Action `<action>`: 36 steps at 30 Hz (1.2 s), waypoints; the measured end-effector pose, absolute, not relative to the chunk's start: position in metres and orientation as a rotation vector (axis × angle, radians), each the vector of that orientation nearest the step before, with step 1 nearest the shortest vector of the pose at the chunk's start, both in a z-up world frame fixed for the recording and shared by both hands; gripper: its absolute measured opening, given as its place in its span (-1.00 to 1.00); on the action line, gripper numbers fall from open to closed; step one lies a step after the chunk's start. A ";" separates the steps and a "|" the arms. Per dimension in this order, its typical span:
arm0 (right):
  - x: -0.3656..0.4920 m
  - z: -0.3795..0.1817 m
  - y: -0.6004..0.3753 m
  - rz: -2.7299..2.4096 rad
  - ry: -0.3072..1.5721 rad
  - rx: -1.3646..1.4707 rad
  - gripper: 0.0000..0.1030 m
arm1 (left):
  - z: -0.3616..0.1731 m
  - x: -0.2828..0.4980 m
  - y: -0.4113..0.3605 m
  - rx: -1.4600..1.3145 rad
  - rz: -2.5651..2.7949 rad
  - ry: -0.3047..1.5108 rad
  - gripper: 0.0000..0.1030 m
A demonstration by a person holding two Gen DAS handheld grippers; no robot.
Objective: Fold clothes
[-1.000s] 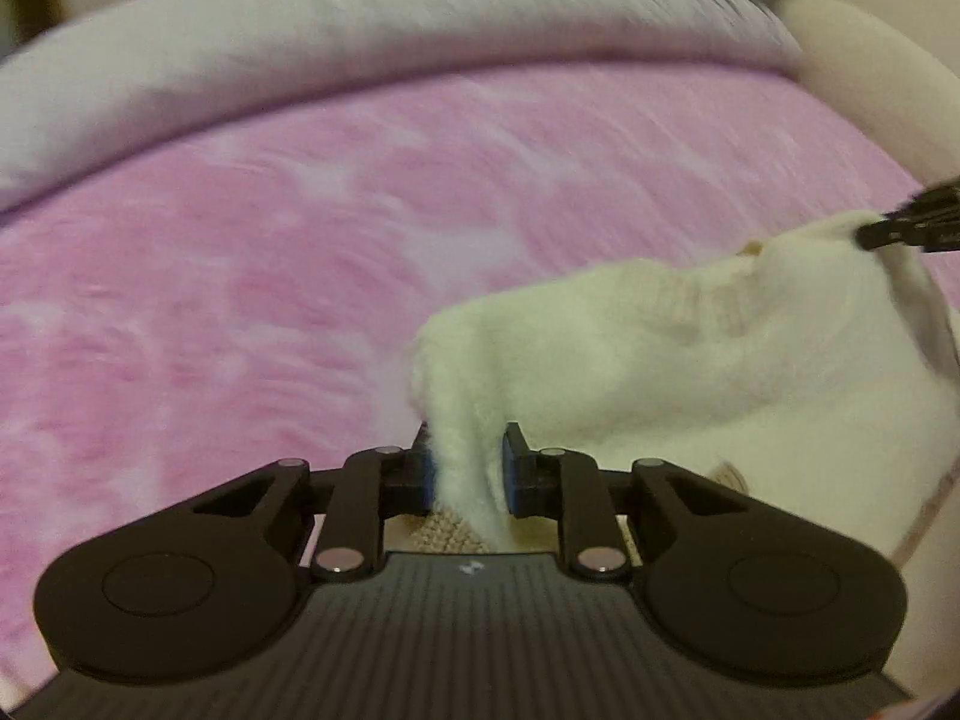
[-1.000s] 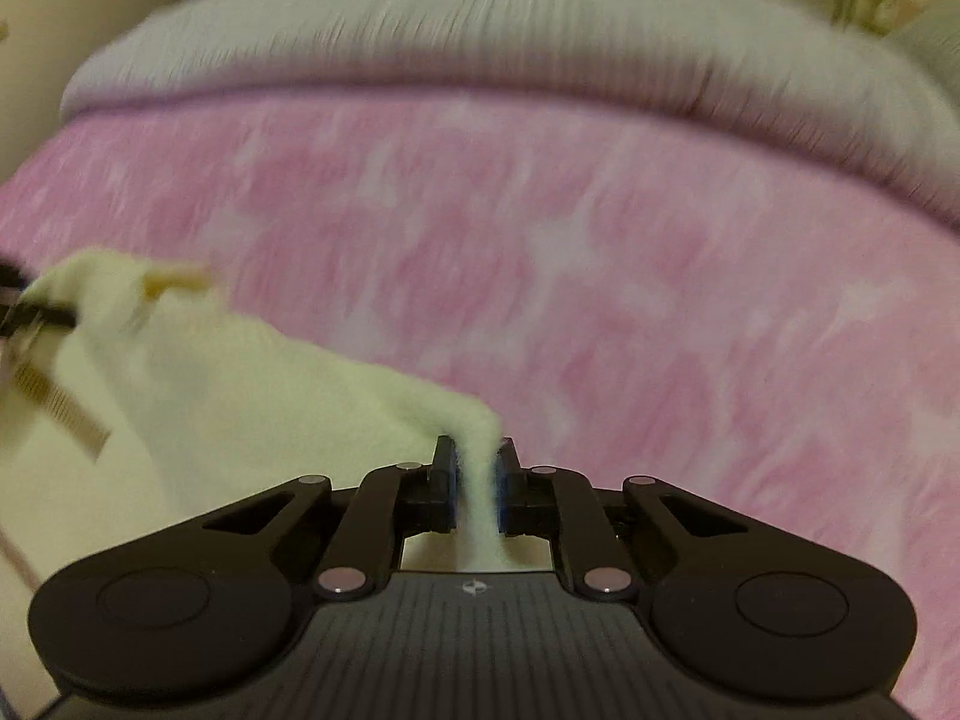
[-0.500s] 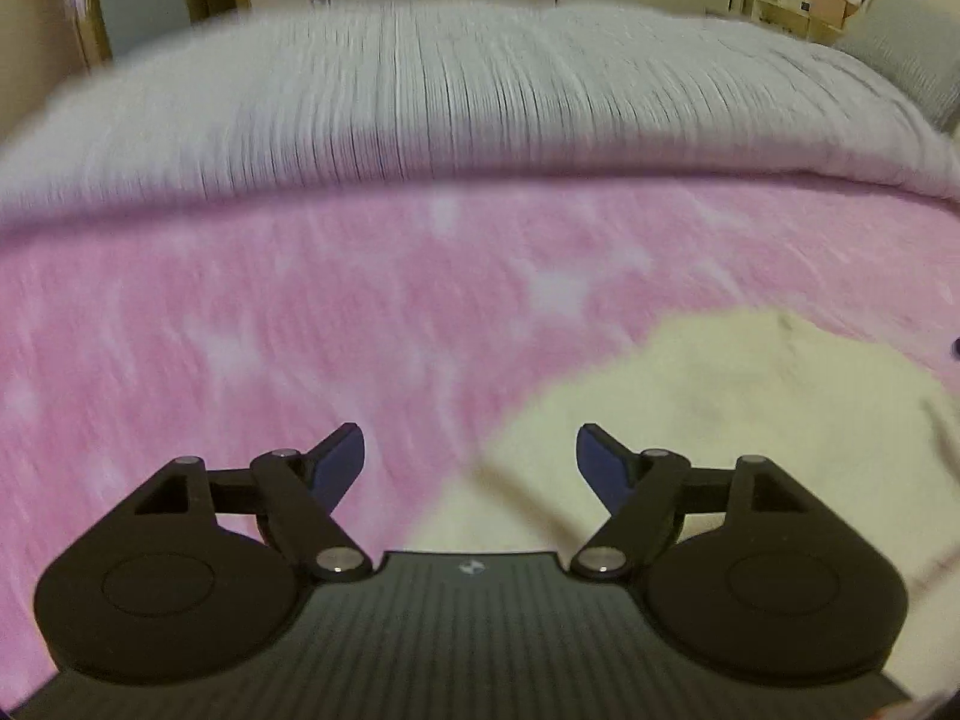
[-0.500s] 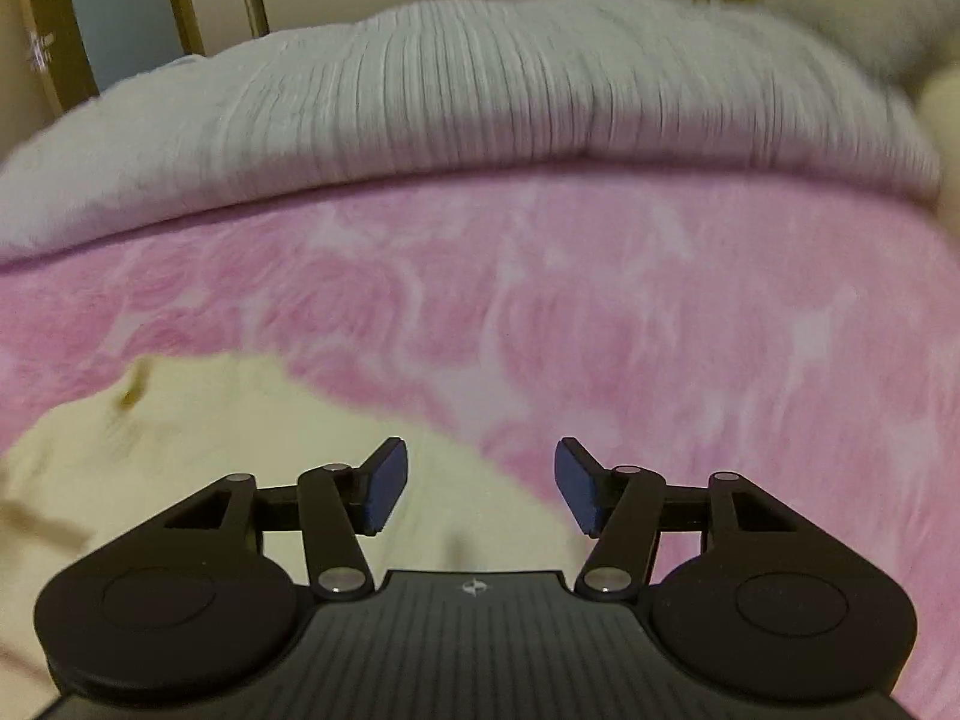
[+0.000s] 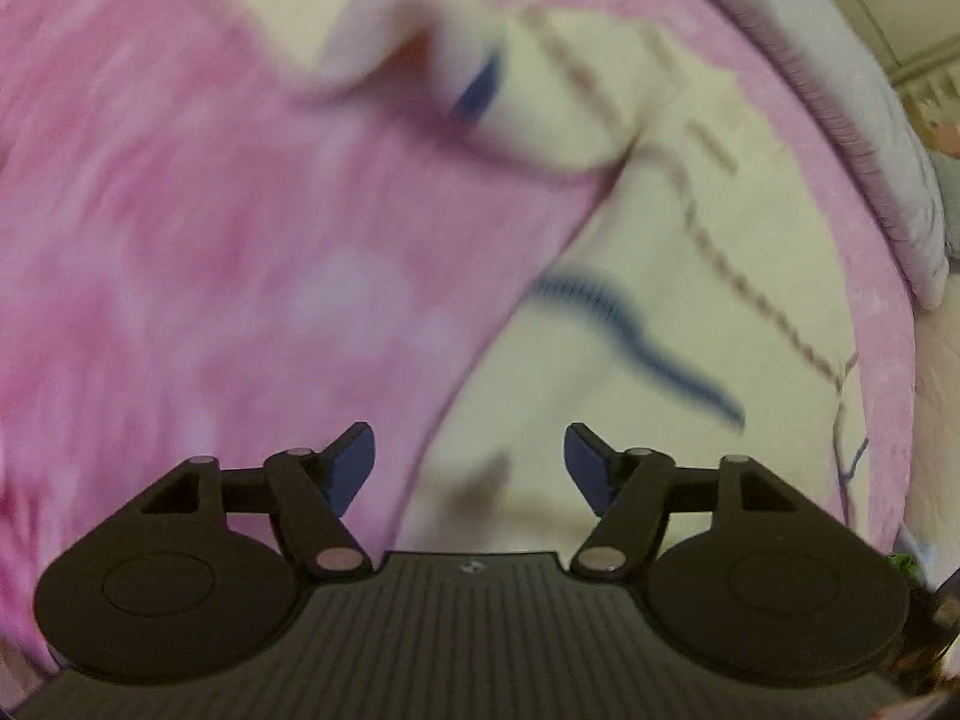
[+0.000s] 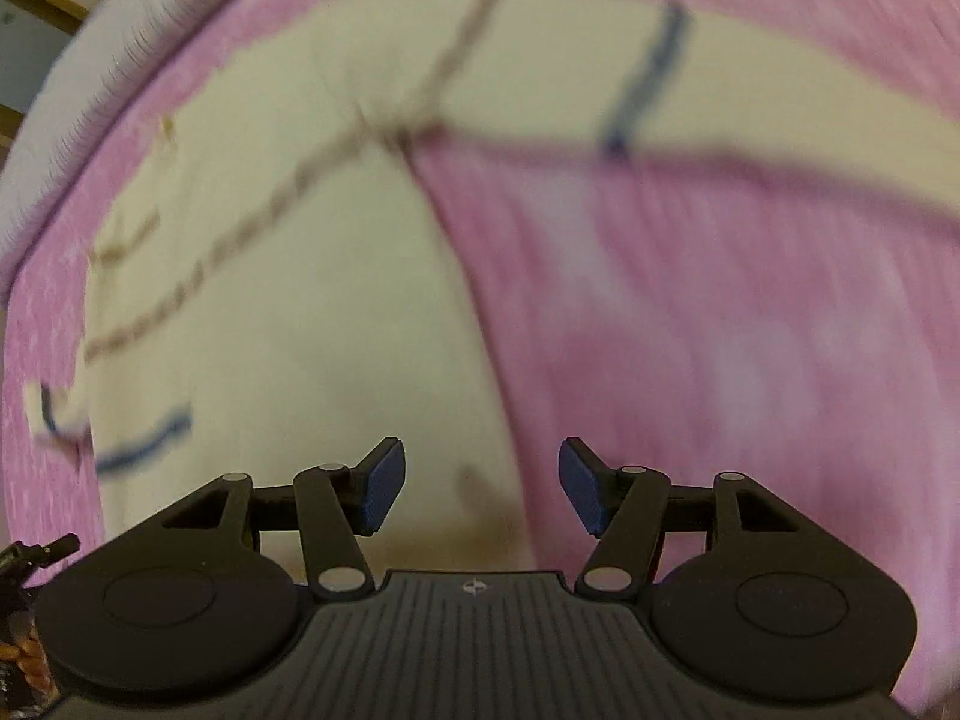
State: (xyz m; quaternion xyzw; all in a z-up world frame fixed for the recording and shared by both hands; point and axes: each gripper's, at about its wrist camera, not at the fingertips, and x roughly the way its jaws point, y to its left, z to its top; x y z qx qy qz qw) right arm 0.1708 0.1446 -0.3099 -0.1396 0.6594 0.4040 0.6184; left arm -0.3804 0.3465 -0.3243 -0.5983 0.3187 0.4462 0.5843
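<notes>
Both grippers empty over the spread sweater, next fold not started.
Cream sweater (image 5: 690, 276) lay flat on the pink blanket (image 5: 210, 240). Left gripper (image 5: 470, 468) and right gripper (image 6: 482, 486) had just been opening, nothing between the jaws, each above a sweater side edge. Best next: pinch sleeve (image 6: 540, 60) at its cuff, fold inward onto the sweater body.

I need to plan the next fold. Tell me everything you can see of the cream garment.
The cream garment looks like a soft knit top. It lies spread on the pink blanket, with brown stitched seam lines, short navy stripes, and a sleeve stretched sideways. Both views are blurred. Neither open gripper grips it.
</notes>
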 end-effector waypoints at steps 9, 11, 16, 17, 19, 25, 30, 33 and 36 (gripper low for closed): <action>0.117 -0.345 0.095 0.906 1.654 -0.418 -0.84 | -0.365 -0.393 0.292 -1.568 1.021 0.631 -0.74; 0.122 -0.339 0.089 0.896 1.655 -0.381 -0.87 | -0.354 -0.389 0.290 -1.506 0.958 0.651 -0.90; 0.128 -0.334 0.067 0.828 1.630 -0.415 -0.93 | -0.344 -0.389 0.279 -1.391 0.923 0.762 -0.87; 0.128 -0.339 0.065 0.799 1.638 -0.423 -0.93 | -0.348 -0.391 0.278 -1.407 0.932 0.788 -0.82; 0.123 -0.340 0.072 0.761 1.630 -0.462 -0.82 | -0.352 -0.395 0.280 -1.438 0.932 0.803 -0.77; 0.114 -0.295 0.112 0.671 1.377 -0.534 0.25 | -0.312 -0.437 0.319 -1.474 0.950 0.454 -0.11; 0.122 -0.292 0.159 0.636 1.383 -0.196 0.25 | -0.335 -0.488 0.378 -1.588 1.162 0.015 -0.05; 0.106 -0.295 0.197 0.684 1.378 -0.168 0.26 | -0.357 -0.512 0.416 -1.649 1.264 -0.228 -0.04; 0.082 -0.299 0.229 0.747 1.371 -0.185 0.29 | -0.378 -0.524 0.455 -1.661 1.341 -0.275 -0.03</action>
